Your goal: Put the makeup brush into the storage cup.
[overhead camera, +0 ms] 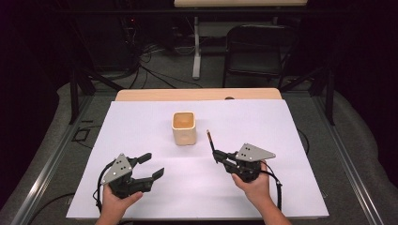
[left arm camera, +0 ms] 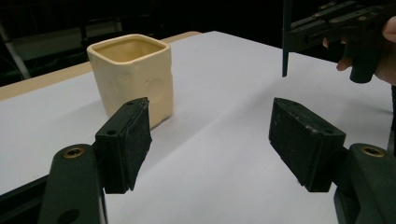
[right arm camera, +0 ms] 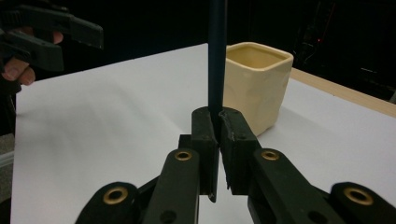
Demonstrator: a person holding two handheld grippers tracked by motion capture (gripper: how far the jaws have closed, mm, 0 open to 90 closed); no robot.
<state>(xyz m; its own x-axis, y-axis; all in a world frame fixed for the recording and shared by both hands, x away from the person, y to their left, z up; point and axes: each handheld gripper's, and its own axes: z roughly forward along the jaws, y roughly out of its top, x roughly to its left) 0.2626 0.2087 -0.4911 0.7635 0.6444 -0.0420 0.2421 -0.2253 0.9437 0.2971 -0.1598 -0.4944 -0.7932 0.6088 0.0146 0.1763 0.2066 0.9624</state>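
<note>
A cream square cup [overhead camera: 183, 127] stands upright near the middle of the white sheet [overhead camera: 141, 122]. My right gripper [overhead camera: 217, 156] is shut on a dark pencil [overhead camera: 210, 140], held upright to the right of the cup and apart from it. In the right gripper view the pencil [right arm camera: 216, 56] rises from between the closed pads of that gripper [right arm camera: 218, 126], with the cup [right arm camera: 254, 81] behind it. My left gripper [overhead camera: 153, 165] stands open at the front left, nothing between its jaws. Its view has the open gripper [left arm camera: 210, 140] with the cup [left arm camera: 133, 74] beyond its left pad.
The white sheet covers a wooden table [overhead camera: 197, 94], whose far edge shows behind it. A black folding chair [overhead camera: 256, 54] and a table leg [overhead camera: 196, 47] stand on the floor beyond. Metal rails [overhead camera: 47, 159] run along both sides.
</note>
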